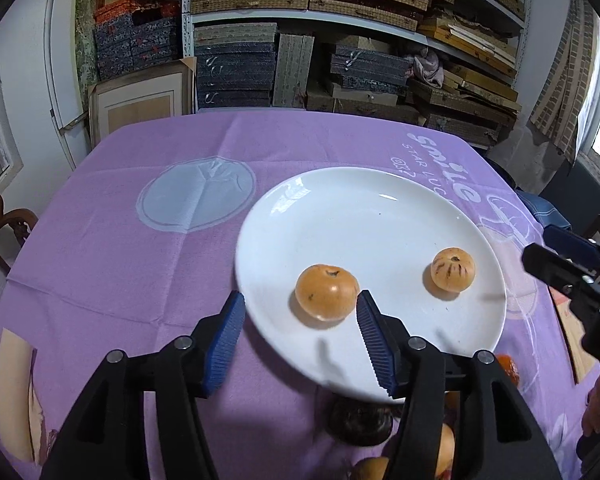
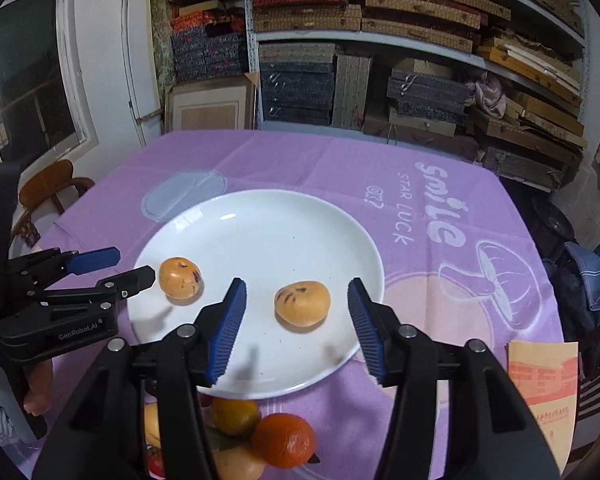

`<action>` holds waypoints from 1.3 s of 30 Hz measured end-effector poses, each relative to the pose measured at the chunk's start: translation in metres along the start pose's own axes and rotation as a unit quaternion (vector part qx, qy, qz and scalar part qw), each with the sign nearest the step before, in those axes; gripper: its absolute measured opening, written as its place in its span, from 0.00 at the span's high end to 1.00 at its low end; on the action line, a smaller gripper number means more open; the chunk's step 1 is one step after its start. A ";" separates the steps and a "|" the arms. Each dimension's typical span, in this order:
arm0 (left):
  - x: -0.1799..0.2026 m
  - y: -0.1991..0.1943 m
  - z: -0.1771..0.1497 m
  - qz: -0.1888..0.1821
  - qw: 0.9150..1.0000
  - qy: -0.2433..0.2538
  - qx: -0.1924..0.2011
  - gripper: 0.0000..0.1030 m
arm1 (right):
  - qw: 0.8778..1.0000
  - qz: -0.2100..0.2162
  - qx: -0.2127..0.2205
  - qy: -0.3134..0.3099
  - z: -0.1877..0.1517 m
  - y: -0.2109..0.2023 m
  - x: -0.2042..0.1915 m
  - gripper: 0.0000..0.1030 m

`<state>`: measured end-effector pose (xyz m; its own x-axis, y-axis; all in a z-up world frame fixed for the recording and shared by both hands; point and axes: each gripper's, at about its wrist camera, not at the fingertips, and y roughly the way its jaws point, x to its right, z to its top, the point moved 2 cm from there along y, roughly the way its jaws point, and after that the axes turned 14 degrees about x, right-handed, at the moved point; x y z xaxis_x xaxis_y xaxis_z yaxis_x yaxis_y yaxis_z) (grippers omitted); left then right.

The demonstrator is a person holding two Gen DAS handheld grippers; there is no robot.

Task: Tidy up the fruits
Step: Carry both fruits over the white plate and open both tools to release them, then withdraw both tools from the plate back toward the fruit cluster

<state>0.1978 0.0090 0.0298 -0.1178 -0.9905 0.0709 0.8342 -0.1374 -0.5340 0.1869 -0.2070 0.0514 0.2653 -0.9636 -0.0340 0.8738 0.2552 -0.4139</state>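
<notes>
left wrist view: the left hand-held gripper (image 1: pixel 300 320) stands wide apart and holds nothing, its blue pads (image 1: pixel 374 340) hanging over the near rim of the white plate (image 1: pixel 360 208). a tan fruit (image 1: pixel 326 292) sits on the plate just ahead of the pads, apart from them. a second tan fruit (image 1: pixel 453 269) with dark streaks rests further right on the same plate. the right hand-held gripper (image 1: pixel 556 256) enters from the right edge, near that fruit. below the plate, more fruit (image 1: pixel 360 420) lies on the purple cloth (image 1: pixel 120 260) of the worktop, mostly hidden by the gripper body.

right wrist view: the right hand-held gripper (image 2: pixel 298 312) is also spread wide and empty, with the streaked fruit (image 2: pixel 302 303) lying between its pads on the plate (image 2: pixel 280 220), touching neither. the plain tan fruit (image 2: pixel 179 278) sits near the plate's left rim, just beside the tip of the left hand-held gripper (image 2: pixel 128 266), whose fingers look parted. an orange (image 2: pixel 284 440) and a yellowish fruit (image 2: pixel 235 416) lie on the cloth just beside the plate's near rim.

the step in hand appears to be filling the plate: two fruits are on it and both tools look free. the next move likely calls for one tool to drop back toward the loose pile, straddle one fruit such as the orange, and close gently, since round fruit could roll out of the pads.
</notes>
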 end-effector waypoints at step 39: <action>0.001 -0.069 -0.111 0.062 0.998 0.011 -0.004 0.03 | 0.980 -0.032 0.085 0.174 -0.121 -0.140 0.042 0.04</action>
<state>0.0805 0.0177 -0.0266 -0.0249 -0.9996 -0.0141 0.8393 -0.0132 -0.5435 0.0266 -0.2925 -0.0025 0.0786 -0.9391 -0.3344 0.9472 0.1750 -0.2686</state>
